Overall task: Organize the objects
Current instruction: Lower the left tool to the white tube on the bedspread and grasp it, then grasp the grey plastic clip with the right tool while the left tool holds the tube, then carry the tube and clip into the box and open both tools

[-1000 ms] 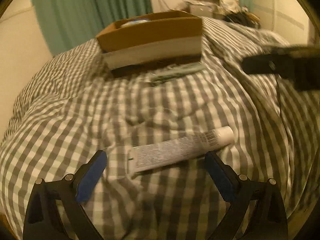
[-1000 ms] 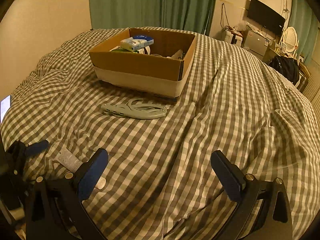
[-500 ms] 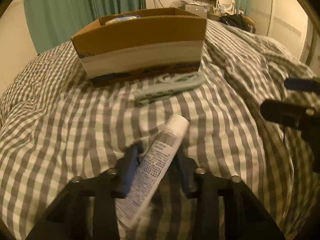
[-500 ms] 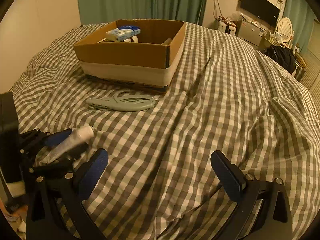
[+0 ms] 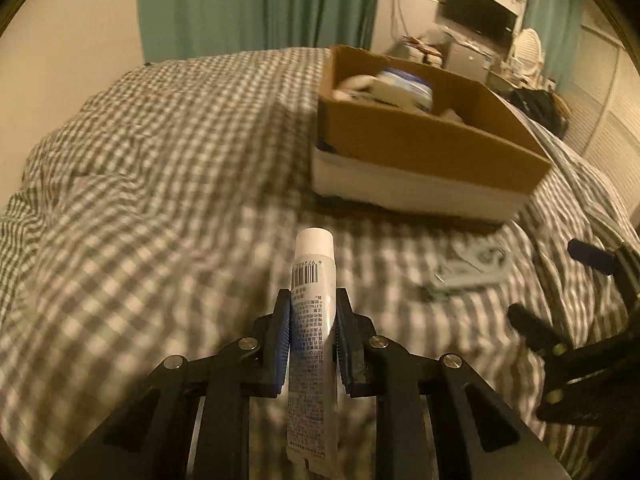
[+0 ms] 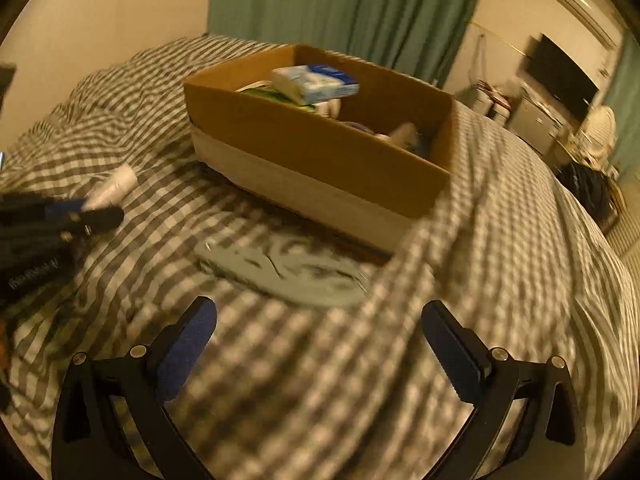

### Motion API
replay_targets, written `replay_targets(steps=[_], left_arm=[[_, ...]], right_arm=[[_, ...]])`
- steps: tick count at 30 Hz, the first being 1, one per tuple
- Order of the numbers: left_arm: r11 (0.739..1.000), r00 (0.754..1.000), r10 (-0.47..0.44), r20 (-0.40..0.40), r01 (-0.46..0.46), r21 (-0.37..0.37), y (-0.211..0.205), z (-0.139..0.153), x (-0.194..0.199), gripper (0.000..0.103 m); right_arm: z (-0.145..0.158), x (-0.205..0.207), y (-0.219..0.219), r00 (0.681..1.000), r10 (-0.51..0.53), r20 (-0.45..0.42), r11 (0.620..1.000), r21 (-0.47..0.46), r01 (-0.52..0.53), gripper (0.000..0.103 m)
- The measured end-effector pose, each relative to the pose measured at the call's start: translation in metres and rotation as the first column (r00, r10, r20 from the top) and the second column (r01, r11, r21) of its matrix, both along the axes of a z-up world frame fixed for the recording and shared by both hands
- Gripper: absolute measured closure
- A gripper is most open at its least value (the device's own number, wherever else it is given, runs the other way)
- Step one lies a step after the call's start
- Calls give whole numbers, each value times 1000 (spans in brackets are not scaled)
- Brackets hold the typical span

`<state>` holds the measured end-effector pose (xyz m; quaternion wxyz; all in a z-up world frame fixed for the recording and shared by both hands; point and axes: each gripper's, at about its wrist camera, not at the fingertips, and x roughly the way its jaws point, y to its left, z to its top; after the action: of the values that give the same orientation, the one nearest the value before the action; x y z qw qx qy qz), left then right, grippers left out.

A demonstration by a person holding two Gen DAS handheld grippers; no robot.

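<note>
My left gripper [image 5: 311,300] is shut on a white printed tube [image 5: 313,280], held above the checked bedspread with its white cap pointing forward. The same tube [image 6: 114,185] shows at the left of the right wrist view, in the left gripper [image 6: 90,210]. A cardboard box [image 5: 424,144] holding a blue-and-white packet [image 6: 316,82] and other items sits ahead on the bed. A pale grey-green hanger [image 6: 288,270] lies flat in front of the box [image 6: 320,148]. My right gripper [image 6: 320,326] hangs open just short of the hanger, with nothing between its fingers.
The grey-and-white checked bedspread [image 5: 160,160] is rumpled, with a raised fold [image 6: 432,248] right of the hanger. Green curtains [image 6: 360,12] hang behind the bed. A TV [image 6: 564,76], a cabinet and a dark bag [image 6: 588,188] stand at the far right.
My left gripper closed on the tube that lay on the bed, lifted it and turned toward the box. The right gripper moved forward, closer to the hanger and box.
</note>
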<state>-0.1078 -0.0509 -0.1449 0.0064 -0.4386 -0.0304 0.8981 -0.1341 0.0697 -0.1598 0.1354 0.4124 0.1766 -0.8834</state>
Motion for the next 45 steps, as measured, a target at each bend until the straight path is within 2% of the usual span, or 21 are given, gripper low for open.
replay_targets(steps=[2, 5, 8, 10, 11, 12, 14, 20, 27, 32, 41, 45], left_arm=[[1000, 1000, 7, -2, -7, 1, -4, 0, -6, 83], [1000, 1000, 7, -5, -7, -20, -4, 0, -13, 83], [999, 1000, -3, -4, 3, -45, 0, -2, -19, 83], [999, 1000, -10, -1, 10, -49, 1, -4, -22, 83], [999, 1000, -12, 1, 12, -50, 1, -4, -23, 83], [998, 1000, -11, 1, 11, -55, 2, -4, -23, 83], [998, 1000, -13, 0, 13, -61, 4, -4, -23, 83], [998, 1000, -23, 4, 23, -60, 11, -2, -20, 83], [998, 999, -44, -15, 43, -43, 26, 11, -8, 83], [997, 996, -69, -63, 67, -41, 41, 37, 5, 83], [993, 979, -112, -168, 102, -66, 64, 91, 19, 83], [991, 972, -123, -200, 109, -79, 73, 109, 16, 83]], right_arm=[[-9, -11, -10, 1000, 19, 17, 1000, 13, -19, 2], [-23, -26, -23, 998, 50, 49, 998, 40, -52, 11], [-32, -36, -29, 996, 61, 60, 997, 35, -63, 13], [-34, -41, -30, 995, 64, 73, 998, 5, -65, 22], [-35, -43, -30, 994, 69, 82, 998, -18, -68, 34], [-36, -43, -31, 994, 72, 77, 997, -11, -71, 51], [-34, -38, -33, 995, 88, 52, 996, 10, -89, 62], [-14, -22, -14, 995, 80, 54, 994, -75, -76, 63], [27, 7, 8, 998, 69, -5, 983, -171, -69, 63], [64, 25, 21, 997, 59, -46, 965, -254, -69, 63], [109, 44, 41, 993, 46, -111, 947, -310, -78, 63], [129, 50, 46, 987, 49, -154, 949, -300, -94, 63]])
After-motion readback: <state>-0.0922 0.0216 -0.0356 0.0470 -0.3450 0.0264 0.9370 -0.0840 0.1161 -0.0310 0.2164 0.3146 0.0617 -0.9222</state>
